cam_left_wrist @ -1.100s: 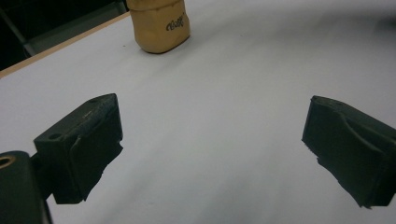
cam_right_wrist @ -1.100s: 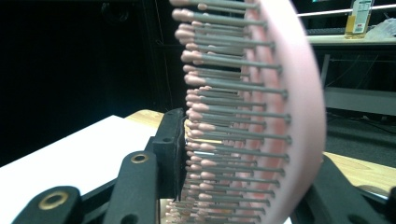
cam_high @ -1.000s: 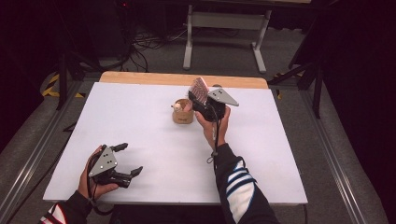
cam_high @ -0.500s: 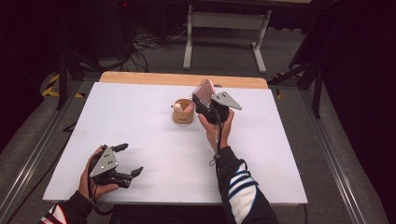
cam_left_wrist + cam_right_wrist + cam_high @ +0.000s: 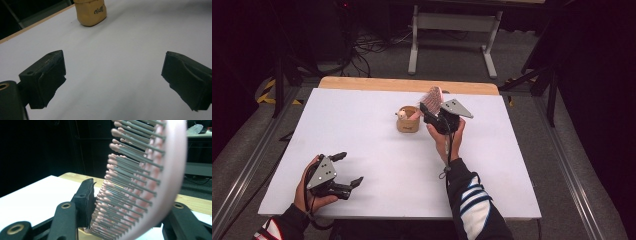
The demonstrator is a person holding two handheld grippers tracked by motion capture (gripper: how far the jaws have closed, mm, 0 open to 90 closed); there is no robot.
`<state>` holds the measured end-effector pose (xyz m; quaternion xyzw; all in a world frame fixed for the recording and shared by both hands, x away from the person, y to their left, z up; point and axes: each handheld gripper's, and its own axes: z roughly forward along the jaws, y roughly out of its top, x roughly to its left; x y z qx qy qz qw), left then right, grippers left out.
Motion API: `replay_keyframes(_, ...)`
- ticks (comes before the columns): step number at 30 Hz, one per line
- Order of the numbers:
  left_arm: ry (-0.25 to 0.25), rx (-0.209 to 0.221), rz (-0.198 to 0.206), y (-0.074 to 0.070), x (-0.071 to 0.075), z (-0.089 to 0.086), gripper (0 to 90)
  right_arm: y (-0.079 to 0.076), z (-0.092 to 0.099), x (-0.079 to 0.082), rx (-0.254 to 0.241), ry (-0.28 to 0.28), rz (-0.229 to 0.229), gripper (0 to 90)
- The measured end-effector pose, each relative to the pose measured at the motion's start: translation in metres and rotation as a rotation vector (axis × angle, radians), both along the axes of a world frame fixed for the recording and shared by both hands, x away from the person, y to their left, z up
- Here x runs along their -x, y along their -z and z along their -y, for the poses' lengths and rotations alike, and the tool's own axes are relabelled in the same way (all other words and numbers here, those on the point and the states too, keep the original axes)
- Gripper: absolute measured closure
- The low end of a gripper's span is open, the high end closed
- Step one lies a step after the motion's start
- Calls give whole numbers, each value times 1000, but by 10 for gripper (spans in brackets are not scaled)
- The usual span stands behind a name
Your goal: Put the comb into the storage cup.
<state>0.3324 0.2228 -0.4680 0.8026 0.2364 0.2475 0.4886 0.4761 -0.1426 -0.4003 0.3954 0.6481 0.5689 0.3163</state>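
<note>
1. Right claw (image 5: 432,111) stands over the tan cup (image 5: 408,120) near the far middle of the white table (image 5: 362,130). A pink hairbrush (image 5: 431,98) sits between its jaws, head up, handle end down in the cup.
2. The jaws have just been opening. In the right gripper view the left pad touches the bristle tips; the pad on the brush's back is hidden, so I cannot tell whether the grip is on or let go.
3. Left claw (image 5: 348,170) rests low at the near left of the table, jaws wide apart, nothing between them, well apart from the cup.
4. Judgement: the step is setting the brush into the cup. To do it well, keep the brush upright until the handle end sits inside, widen the jaws slowly so the bristles do not snag on the pad, then lift straight up so the cup is not tipped.
5. Risk: the brush looks top-heavy; a light cup could topple.
6. The high view gives the layout and something pale inside the cup. The right gripper view shows the hairbrush (image 5: 140,185) bristles against the pad. The left gripper view shows the cup (image 5: 90,12) low down, with dark lettering on its side.
</note>
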Motion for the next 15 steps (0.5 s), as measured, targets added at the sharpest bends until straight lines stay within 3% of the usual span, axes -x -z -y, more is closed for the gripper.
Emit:
replay_keyframes(5,-7,-2,-5,0,-2,-1,62,-3,4,3,-4,5,0,455)
replay_keyframes(15,-18,-14,-3,1,-2,0,68,-6,6,4,55,9,3,423)
